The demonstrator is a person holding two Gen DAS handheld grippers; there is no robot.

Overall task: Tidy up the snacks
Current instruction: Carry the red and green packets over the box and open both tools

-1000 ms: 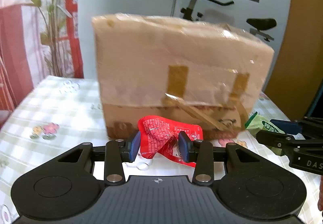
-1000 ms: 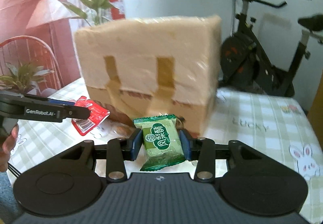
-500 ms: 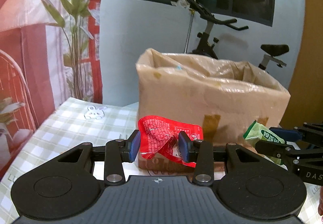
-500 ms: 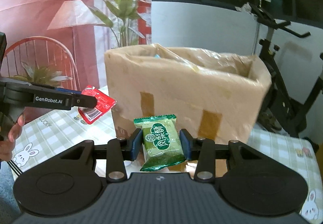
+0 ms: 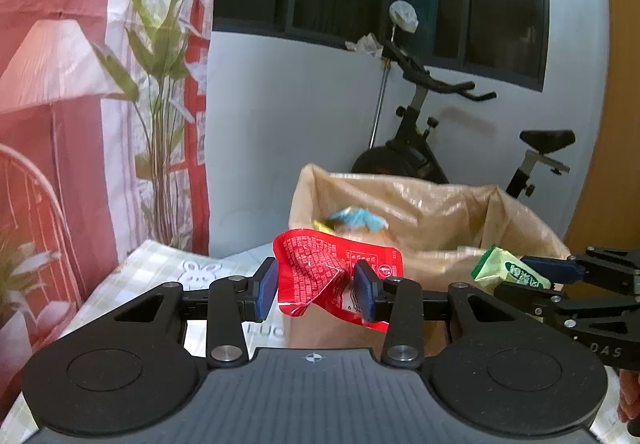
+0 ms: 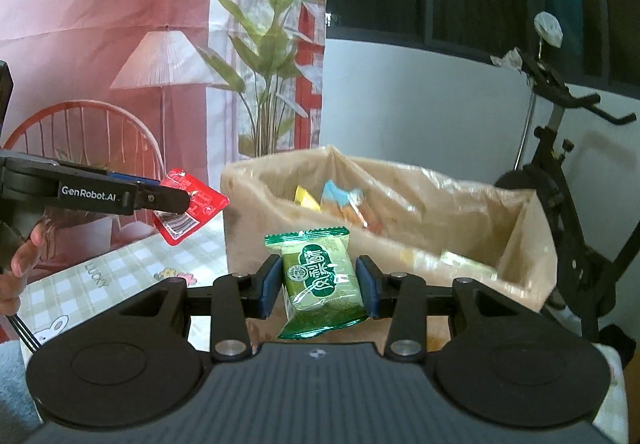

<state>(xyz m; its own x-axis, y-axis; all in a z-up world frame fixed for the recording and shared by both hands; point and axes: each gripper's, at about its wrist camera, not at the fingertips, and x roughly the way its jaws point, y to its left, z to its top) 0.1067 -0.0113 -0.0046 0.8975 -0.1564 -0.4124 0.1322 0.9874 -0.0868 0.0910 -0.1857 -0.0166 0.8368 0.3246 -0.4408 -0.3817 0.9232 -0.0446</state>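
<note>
A home room: exercise bike point(image 5: 424, 148), checked tablecloth point(image 6: 120, 272) with bunnies, and a printed curtain point(image 6: 120, 24).

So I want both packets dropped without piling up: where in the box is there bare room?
Inside the cardboard box, snacks crowd the far-left corner and a few lie along the near wall; the right end looks bare.
</note>
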